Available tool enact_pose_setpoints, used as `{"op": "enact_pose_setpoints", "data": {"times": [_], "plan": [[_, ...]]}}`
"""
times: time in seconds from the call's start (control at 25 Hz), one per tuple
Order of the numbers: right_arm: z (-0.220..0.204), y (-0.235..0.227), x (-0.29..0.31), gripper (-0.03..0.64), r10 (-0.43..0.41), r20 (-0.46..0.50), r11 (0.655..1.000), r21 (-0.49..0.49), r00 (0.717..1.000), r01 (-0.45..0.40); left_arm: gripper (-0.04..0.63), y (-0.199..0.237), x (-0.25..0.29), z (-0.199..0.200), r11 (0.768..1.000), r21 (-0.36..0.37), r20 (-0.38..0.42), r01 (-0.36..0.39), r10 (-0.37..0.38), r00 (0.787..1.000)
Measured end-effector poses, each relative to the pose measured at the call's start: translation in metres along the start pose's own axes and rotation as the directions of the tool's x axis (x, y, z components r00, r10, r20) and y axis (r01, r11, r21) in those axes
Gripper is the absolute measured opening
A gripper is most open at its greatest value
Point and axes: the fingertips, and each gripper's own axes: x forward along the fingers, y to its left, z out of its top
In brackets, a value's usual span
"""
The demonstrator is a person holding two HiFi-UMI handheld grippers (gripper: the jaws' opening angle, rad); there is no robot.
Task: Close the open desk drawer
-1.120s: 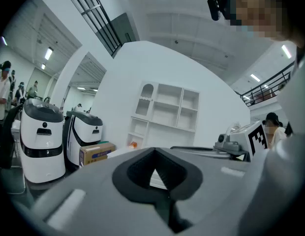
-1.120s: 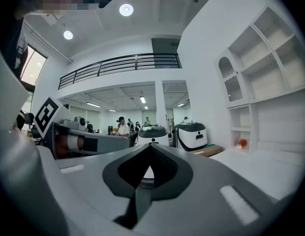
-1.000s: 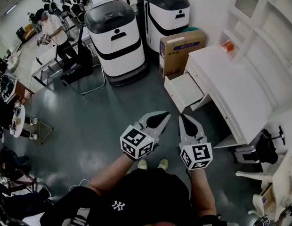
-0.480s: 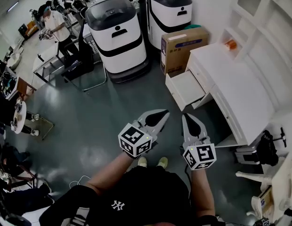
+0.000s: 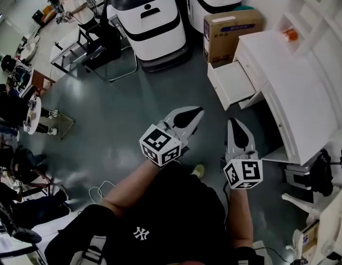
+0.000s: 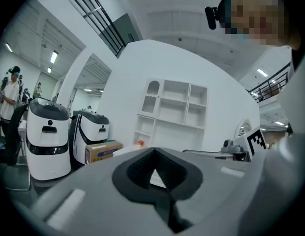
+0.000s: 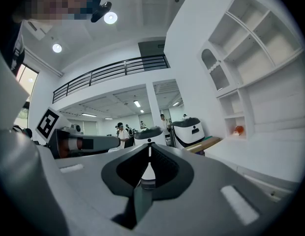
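Observation:
The white desk [image 5: 295, 101] stands along the right wall, and its top drawer [image 5: 233, 83] is pulled out toward the left, showing an empty white inside. My left gripper [image 5: 199, 112] is held in front of me, shut and empty, its tips a short way below and left of the drawer. My right gripper [image 5: 233, 122] hangs beside it, also shut with nothing in it, just below the drawer's front corner. In the left gripper view the jaws [image 6: 153, 150] meet at the tip; in the right gripper view the gripper [image 7: 149, 146] is likewise closed.
A cardboard box [image 5: 230, 26] sits on the floor just beyond the drawer. Two large white-and-black machines [image 5: 149, 21] stand behind it. A white shelf unit [image 7: 241, 58] with an orange object [image 5: 290, 35] rises above the desk. A person [image 5: 77, 7] works at tables far left.
The view has moved forward toward the desk, so the open drawer now lies closer to both grippers. Both grippers stay shut and empty.

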Motion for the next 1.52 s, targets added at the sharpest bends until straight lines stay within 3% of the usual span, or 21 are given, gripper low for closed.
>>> {"op": "enact_pose_setpoints", "data": {"times": [0.44,0.68,0.84,1.24,1.52], "plan": [[-0.009,-0.023,0.034,0.064,0.009,-0.031,1.000,0.005,0.999,-0.009,0.001,0.019,0.046,-0.011,1.000,0.010,-0.007,-0.003,0.003,1.000],[-0.028,-0.048,0.075,0.064,-0.039,-0.094,0.999,-0.019,0.995,0.038,0.001,0.055,0.082,-0.027,0.999,0.038,-0.052,0.016,-0.014,0.999],[-0.048,-0.063,0.122,0.060,-0.061,-0.144,0.998,-0.036,0.988,0.057,0.001,0.096,0.109,-0.038,0.999,0.015,-0.064,0.035,-0.034,0.997],[-0.105,-0.115,0.230,0.054,-0.176,-0.260,0.984,-0.082,0.950,0.160,0.001,0.198,0.175,-0.080,0.990,0.012,-0.138,0.142,-0.139,0.981],[-0.170,-0.160,0.260,0.071,-0.252,-0.341,0.968,-0.100,0.906,0.231,0.001,0.239,0.220,-0.141,0.982,-0.053,-0.215,0.183,-0.190,0.958]]}}
